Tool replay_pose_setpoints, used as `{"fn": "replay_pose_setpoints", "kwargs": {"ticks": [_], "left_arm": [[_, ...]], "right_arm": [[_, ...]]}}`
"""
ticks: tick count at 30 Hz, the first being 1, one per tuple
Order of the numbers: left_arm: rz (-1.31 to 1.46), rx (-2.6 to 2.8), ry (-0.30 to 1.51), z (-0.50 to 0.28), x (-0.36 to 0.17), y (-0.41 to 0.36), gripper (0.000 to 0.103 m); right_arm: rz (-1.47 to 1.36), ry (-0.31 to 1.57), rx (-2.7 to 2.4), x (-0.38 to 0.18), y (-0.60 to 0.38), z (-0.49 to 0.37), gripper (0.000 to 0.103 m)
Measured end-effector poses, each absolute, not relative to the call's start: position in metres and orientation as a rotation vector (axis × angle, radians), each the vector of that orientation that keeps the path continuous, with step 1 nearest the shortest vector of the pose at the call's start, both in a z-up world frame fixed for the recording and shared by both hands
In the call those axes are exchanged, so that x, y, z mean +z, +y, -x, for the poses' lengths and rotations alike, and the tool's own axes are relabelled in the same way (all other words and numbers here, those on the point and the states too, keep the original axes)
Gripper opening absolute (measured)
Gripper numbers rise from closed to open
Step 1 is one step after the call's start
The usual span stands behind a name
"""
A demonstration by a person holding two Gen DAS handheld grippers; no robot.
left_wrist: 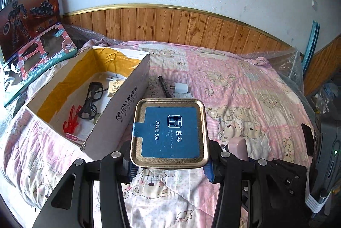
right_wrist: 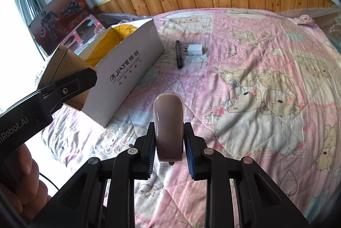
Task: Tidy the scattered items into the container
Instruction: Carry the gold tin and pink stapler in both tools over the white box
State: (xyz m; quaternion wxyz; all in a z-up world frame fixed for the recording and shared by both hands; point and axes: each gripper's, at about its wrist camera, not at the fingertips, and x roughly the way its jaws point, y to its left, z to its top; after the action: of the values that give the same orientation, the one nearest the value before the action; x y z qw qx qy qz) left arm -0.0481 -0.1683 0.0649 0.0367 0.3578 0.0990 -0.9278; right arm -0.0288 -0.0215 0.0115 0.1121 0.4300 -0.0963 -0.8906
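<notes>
My left gripper (left_wrist: 169, 166) is shut on a gold tea tin (left_wrist: 169, 134) with a blue label, held above the bed beside the open cardboard box (left_wrist: 119, 108). The same tin (right_wrist: 61, 70) and left gripper show at the left of the right wrist view, next to the box (right_wrist: 125, 76). My right gripper (right_wrist: 169, 155) is shut on a glossy taupe mouse-like case (right_wrist: 168, 123). A black pen (left_wrist: 164, 87) (right_wrist: 179, 53) and a white charger plug (left_wrist: 181, 88) (right_wrist: 195, 49) lie on the quilt right of the box. Black glasses (left_wrist: 91, 100) and a red clip (left_wrist: 71, 121) lie inside.
The pink cartoon quilt (right_wrist: 266, 78) covers the bed. Toy boxes (left_wrist: 40, 63) lean at the back left by the wall. Wood panelling (left_wrist: 191, 27) runs behind the bed. Bubble wrap (left_wrist: 285, 63) sits at the far right corner. A person's hand (right_wrist: 23, 181) holds the left gripper.
</notes>
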Motion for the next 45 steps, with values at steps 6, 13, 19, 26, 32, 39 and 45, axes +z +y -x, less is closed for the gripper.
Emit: {"fn": "replay_pose_setpoints", "kwargs": {"ticks": [6,13,19,26,32,39,45], "left_arm": [[-1.067,-2.869,0.303,0.027,0.071,-0.170,0.049],[-1.049,-2.878,0.317,0.007,0.073,-0.174,0.049],[-1.032,-2.865,0.349,-0.006,0.074,-0.188,0.049],[-1.003,-2.835,0.411,-0.016,0.076,-0.217,0.049],[-0.992,-2.794,0.467,-0.018,0.075,-0.245,0.049],[-0.957,-2.758,0.519,-0.016,0.078,-0.276,0.049],[-0.931,-2.733,0.544,-0.012,0.081,-0.297,0.049]], "right_arm": [[-1.230,-0.261,-2.627,0.020,-0.034,0.009,0.026],[-1.209,-0.247,-2.631,0.026,-0.047,-0.008,0.026],[-1.185,-0.215,-2.615,0.033,-0.065,-0.013,0.026],[-1.169,-0.182,-2.585,0.038,-0.088,-0.010,0.026],[-1.159,-0.159,-2.544,0.043,-0.109,0.001,0.026],[-1.139,-0.140,-2.516,0.049,-0.130,0.014,0.026],[-1.128,-0.133,-2.495,0.053,-0.143,0.025,0.026]]}}
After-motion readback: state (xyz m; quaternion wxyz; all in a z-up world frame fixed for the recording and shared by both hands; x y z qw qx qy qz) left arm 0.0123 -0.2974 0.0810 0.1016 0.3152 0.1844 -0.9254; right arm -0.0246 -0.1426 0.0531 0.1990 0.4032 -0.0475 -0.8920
